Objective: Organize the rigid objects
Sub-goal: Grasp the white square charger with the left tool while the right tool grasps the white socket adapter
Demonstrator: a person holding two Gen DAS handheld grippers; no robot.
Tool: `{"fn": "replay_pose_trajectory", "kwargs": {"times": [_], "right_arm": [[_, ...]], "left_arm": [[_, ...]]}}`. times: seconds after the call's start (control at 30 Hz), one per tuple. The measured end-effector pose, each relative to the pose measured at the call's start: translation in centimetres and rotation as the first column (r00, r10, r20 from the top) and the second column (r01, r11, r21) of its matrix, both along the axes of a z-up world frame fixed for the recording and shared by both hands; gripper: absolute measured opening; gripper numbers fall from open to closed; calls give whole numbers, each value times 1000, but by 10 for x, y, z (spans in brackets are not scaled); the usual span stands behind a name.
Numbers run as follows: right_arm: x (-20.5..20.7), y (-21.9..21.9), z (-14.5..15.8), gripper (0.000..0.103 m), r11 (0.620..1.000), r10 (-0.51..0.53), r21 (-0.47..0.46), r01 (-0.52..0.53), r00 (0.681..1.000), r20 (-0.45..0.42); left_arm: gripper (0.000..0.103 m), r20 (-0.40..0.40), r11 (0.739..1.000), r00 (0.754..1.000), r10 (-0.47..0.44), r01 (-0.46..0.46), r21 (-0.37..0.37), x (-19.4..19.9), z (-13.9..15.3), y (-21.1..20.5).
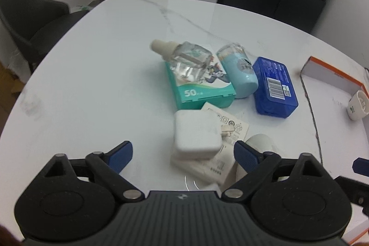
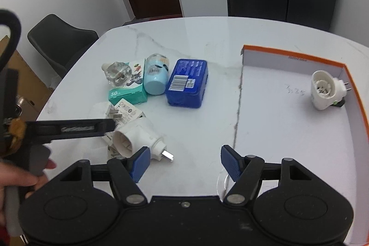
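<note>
**Both Tools Apart Above Clustered Items On Worktop**

While poised over the white marbled worktop (image 1: 92,66), left tool (image 1: 183,155) with blue pads spread wide, gripping nothing; white square charger (image 1: 196,133) between the pads in the left wrist view, contact not confirmed. Beneath the charger, at its 5 o'clock, flat white packet (image 1: 216,167) with printed symbols.

Right tool (image 2: 184,163) likewise apart and empty, bare worktop between its pads. Just beside its left pad, at 10 o'clock from the tool: white plug adapter (image 2: 136,140) lying on its side, metal prongs toward 4 o'clock.

Cluster layout, right wrist view:
- Teal box (image 2: 129,91) marked "50", at 12 o'clock of the adapter.
- Clear glass bottle (image 2: 117,74) with white cap, lying on the teal box.
- Pale blue bottle (image 2: 155,77) on its side, touching the teal box at its 3 o'clock.
- Blue case (image 2: 188,83) with barcode label, just beside the pale blue bottle at its 3 o'clock.

Well apart at 3 o'clock of the cluster: shallow white tray (image 2: 276,121) with orange rim. Inside, near its 2 o'clock corner, white plug-in unit (image 2: 322,91) with two prongs.

At 9 o'clock in the right wrist view, hand (image 2: 20,176) on the left tool's handle.
</note>
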State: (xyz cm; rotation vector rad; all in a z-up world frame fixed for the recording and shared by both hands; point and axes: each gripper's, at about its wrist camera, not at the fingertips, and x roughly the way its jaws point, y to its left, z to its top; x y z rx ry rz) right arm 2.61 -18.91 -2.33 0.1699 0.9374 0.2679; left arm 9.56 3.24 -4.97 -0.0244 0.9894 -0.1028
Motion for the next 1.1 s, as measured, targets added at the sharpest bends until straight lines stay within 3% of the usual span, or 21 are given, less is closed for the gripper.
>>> {"fn": "replay_pose_trajectory", "kwargs": {"times": [0.1,0.23,0.53,0.7,0.87,0.93,1.0,1.1], "right_arm": [[4,9,-5,80,1000,12,6,-12,1000,-4],[10,21,-12,81,998,50,27,-50,999,-9],[34,54,-25,84,974,224,41,-223,975,-7],[59,66,-36,88,931,366,-5,-366,931,-7],[83,73,-56,90,890,456,34,-454,888,-68],[85,73,-56,89,886,463,47,-460,884,-62],[84,73,-54,79,889,456,66,-452,887,-67],[75,73,-49,78,907,420,70,-416,906,-47]], "left_arm": [[80,14,999,999,-37,37,-15,3,-7,-1],[53,52,995,996,-74,78,-66,4,-5,2],[52,65,988,993,-100,107,-109,0,1,27],[52,75,987,994,-85,94,-130,-7,9,44],[52,78,989,995,-60,70,-131,-14,14,56],[52,79,989,996,-49,59,-133,-17,16,58],[52,81,990,996,-44,54,-127,-20,17,59],[52,80,990,996,-31,41,-132,-23,18,58]]}}
